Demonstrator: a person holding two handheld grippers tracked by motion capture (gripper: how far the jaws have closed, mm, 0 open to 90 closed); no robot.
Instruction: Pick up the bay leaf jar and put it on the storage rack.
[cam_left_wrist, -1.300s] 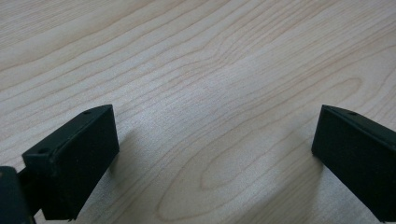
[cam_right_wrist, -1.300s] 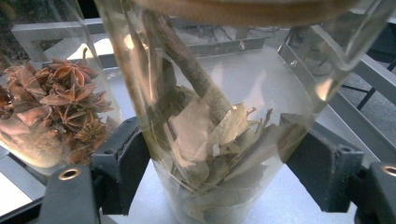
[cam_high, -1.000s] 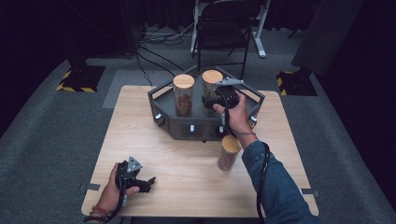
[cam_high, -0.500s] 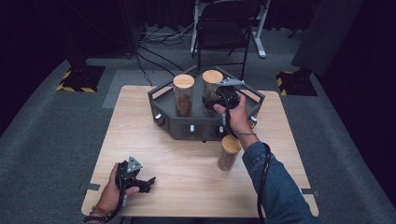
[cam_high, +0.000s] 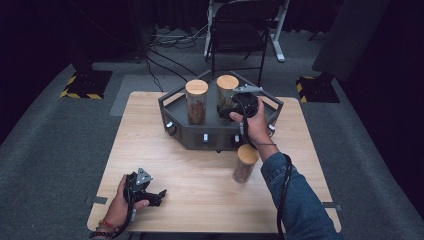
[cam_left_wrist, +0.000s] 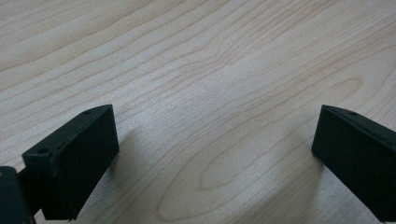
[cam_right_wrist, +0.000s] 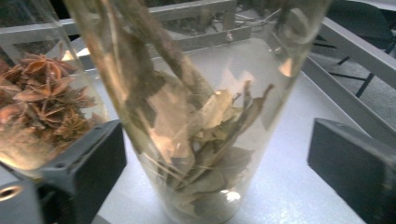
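A dark grey six-sided tray stands at the back of the wooden table. In it are two upright glass jars with wooden lids: a star anise jar and a bay leaf jar. My right gripper is open, its jaws either side of the bay leaf jar's lower part; the right jaw stands clear of the glass. A third lidded jar stands on the table in front of the tray. My left gripper rests open on bare wood near the front left.
The tray's raised rim runs behind and beside the jars. A folding chair and cables lie on the floor beyond the table. The person's right sleeve crosses the front right of the table.
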